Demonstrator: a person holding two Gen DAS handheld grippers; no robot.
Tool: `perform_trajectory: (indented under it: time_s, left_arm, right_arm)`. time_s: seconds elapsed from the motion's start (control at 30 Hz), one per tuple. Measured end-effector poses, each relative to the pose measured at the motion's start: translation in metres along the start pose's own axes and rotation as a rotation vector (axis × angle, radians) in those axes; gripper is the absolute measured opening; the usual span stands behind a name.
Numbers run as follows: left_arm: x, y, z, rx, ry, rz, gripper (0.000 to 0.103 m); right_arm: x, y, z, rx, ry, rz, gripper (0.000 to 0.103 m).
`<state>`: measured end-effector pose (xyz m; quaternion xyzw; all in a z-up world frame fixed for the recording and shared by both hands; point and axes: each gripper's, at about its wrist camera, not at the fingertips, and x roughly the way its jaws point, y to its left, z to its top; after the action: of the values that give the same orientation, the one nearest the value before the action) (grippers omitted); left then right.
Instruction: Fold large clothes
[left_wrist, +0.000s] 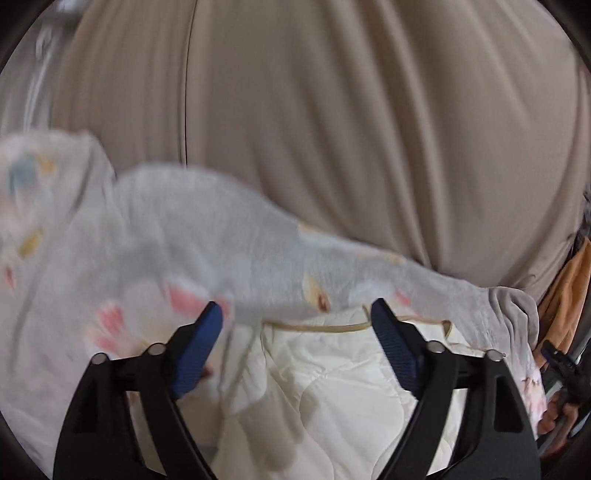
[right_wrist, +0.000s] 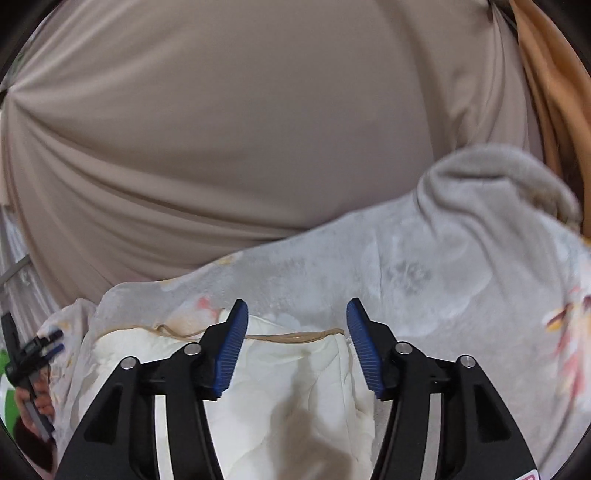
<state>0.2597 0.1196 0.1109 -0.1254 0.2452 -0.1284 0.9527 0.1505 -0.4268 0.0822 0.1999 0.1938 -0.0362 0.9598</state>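
A large grey blanket with a pale floral print (left_wrist: 155, 229) lies bunched in front of me; it also fills the right of the right wrist view (right_wrist: 443, 266). A cream quilted piece with tan piping (left_wrist: 332, 373) lies on it, also seen in the right wrist view (right_wrist: 288, 373). My left gripper (left_wrist: 297, 314) is open and empty above the cream piece's piped edge. My right gripper (right_wrist: 297, 314) is open and empty above the same edge. The left gripper shows small at the left edge of the right wrist view (right_wrist: 37, 347).
A beige curtain (left_wrist: 332, 129) hangs close behind the blanket, also in the right wrist view (right_wrist: 240, 129). An orange cloth (right_wrist: 554, 92) hangs at the far right, also in the left wrist view (left_wrist: 569, 288). The other hand-held gripper (left_wrist: 565, 365) is at the right edge.
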Motion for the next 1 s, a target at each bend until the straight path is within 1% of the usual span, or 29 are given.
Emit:
perform_trajectory:
  time_s: [0.03, 0.07, 0.17, 0.27, 0.3, 0.33, 0.37, 0.4, 0.43, 0.47, 0.5, 0.53, 0.6, 0.67, 0.7, 0.73, 0.77, 0.8, 0.83, 0.9, 0.97, 1.0]
  left_arm:
    - [-0.012, -0.004, 0.000, 0.035, 0.002, 0.007, 0.085]
    - [-0.019, -0.007, -0.004, 0.061, 0.025, 0.014, 0.085]
    - [-0.018, -0.008, -0.033, 0.093, 0.144, -0.011, 0.086]
    - [-0.005, 0.005, -0.080, 0.093, 0.296, -0.009, 0.084]
    - [-0.002, 0.010, -0.090, 0.082, 0.333, -0.003, 0.082]
    - [0.004, 0.017, -0.103, 0.053, 0.376, 0.005, 0.075]
    - [0.008, 0.022, -0.111, 0.023, 0.404, -0.007, 0.069]
    - [0.008, 0.026, -0.115, 0.000, 0.408, -0.010, 0.066]
    - [0.007, 0.026, -0.113, 0.005, 0.404, 0.002, 0.053]
    - [0.005, 0.025, -0.111, 0.018, 0.398, 0.015, 0.034]
    - [0.002, 0.024, -0.106, 0.025, 0.393, 0.019, 0.026]
    - [-0.003, 0.024, -0.099, 0.017, 0.391, 0.012, 0.016]
    - [-0.014, 0.024, -0.088, 0.008, 0.379, -0.002, 0.014]
    - [-0.019, 0.027, -0.089, 0.024, 0.378, 0.014, 0.013]
    - [-0.017, 0.032, -0.094, 0.026, 0.391, 0.027, 0.013]
    - [-0.012, 0.036, -0.102, 0.019, 0.415, 0.039, 0.013]
    - [-0.004, 0.042, -0.111, 0.003, 0.447, 0.048, 0.013]
    - [0.000, 0.044, -0.116, -0.011, 0.460, 0.043, 0.013]
    - [0.001, 0.045, -0.121, -0.013, 0.457, 0.045, 0.013]
    - [-0.004, 0.041, -0.118, 0.005, 0.440, 0.063, 0.013]
    - [-0.014, 0.035, -0.106, 0.006, 0.419, 0.062, 0.016]
    - [-0.019, 0.032, -0.097, 0.007, 0.400, 0.053, 0.016]
  right_arm:
    - [-0.011, 0.003, -0.004, -0.031, -0.005, 0.000, 0.063]
    - [-0.018, 0.005, -0.010, -0.058, 0.002, 0.003, 0.065]
    - [-0.028, 0.006, -0.042, -0.128, 0.087, -0.024, 0.066]
    - [-0.027, -0.006, -0.072, -0.139, 0.179, -0.078, 0.066]
    - [-0.026, -0.013, -0.082, -0.116, 0.210, -0.084, 0.067]
    - [-0.026, -0.019, -0.087, -0.089, 0.232, -0.082, 0.066]
    - [-0.025, -0.026, -0.093, -0.054, 0.254, -0.074, 0.066]
    - [-0.022, -0.029, -0.096, -0.031, 0.271, -0.065, 0.058]
    - [-0.019, -0.031, -0.098, -0.020, 0.288, -0.051, 0.027]
    - [-0.016, -0.030, -0.099, -0.010, 0.317, -0.029, 0.013]
    - [-0.017, -0.028, -0.097, -0.001, 0.319, -0.016, 0.010]
    - [-0.019, -0.026, -0.096, 0.000, 0.303, -0.006, 0.009]
    - [-0.038, -0.016, -0.086, -0.018, 0.245, 0.016, 0.008]
    - [-0.050, -0.011, -0.082, -0.035, 0.211, 0.017, 0.008]
    - [-0.052, -0.011, -0.085, -0.041, 0.216, 0.010, 0.008]
    - [-0.046, -0.016, -0.092, -0.038, 0.245, -0.012, 0.008]
    - [-0.035, -0.025, -0.104, -0.024, 0.294, -0.043, 0.008]
    - [-0.025, -0.034, -0.116, -0.004, 0.340, -0.053, 0.007]
    - [-0.019, -0.040, -0.124, 0.015, 0.364, -0.045, 0.007]
    - [-0.018, -0.041, -0.126, 0.017, 0.366, -0.047, 0.007]
    - [-0.023, -0.032, -0.112, -0.011, 0.354, -0.056, 0.013]
    - [-0.027, -0.030, -0.103, -0.018, 0.330, -0.055, 0.018]
